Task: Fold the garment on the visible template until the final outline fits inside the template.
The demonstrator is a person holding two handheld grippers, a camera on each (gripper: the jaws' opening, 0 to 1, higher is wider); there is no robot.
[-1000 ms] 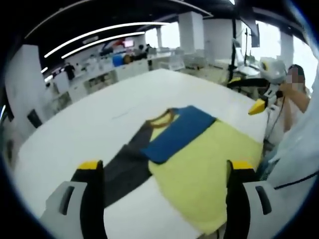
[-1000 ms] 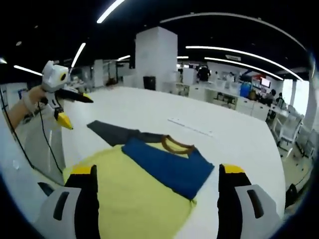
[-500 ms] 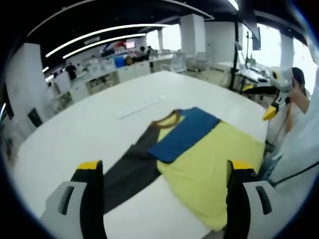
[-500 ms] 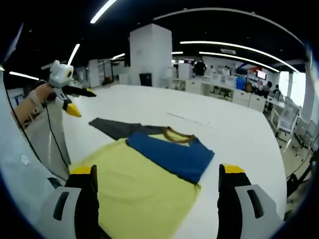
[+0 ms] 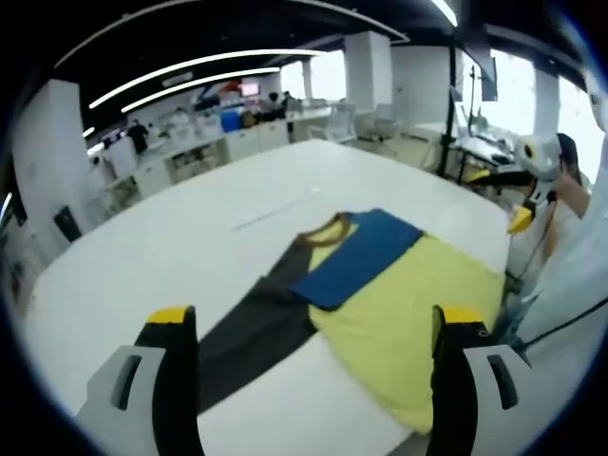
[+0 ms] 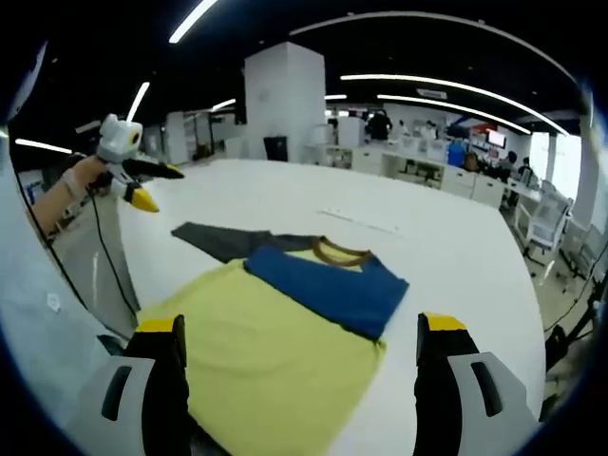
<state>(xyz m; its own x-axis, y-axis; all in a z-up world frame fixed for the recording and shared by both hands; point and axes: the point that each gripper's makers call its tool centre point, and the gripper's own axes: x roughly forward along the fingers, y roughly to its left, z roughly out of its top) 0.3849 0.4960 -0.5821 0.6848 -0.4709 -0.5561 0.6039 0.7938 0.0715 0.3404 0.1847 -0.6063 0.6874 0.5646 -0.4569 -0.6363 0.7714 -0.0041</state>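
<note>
Garment (image 5: 380, 294) hides any template; both grippers' jaws gape wide, holding nothing.

Wore a white sleeve (image 6: 38, 313). Carried 2 hand-held grippers: left hand-held gripper (image 5: 313, 328) and right hand-held gripper (image 6: 302, 332), each with black jaws, yellow tips, pale grey housings with dark slots. Trailed a thin black cable (image 6: 104, 252).
</note>
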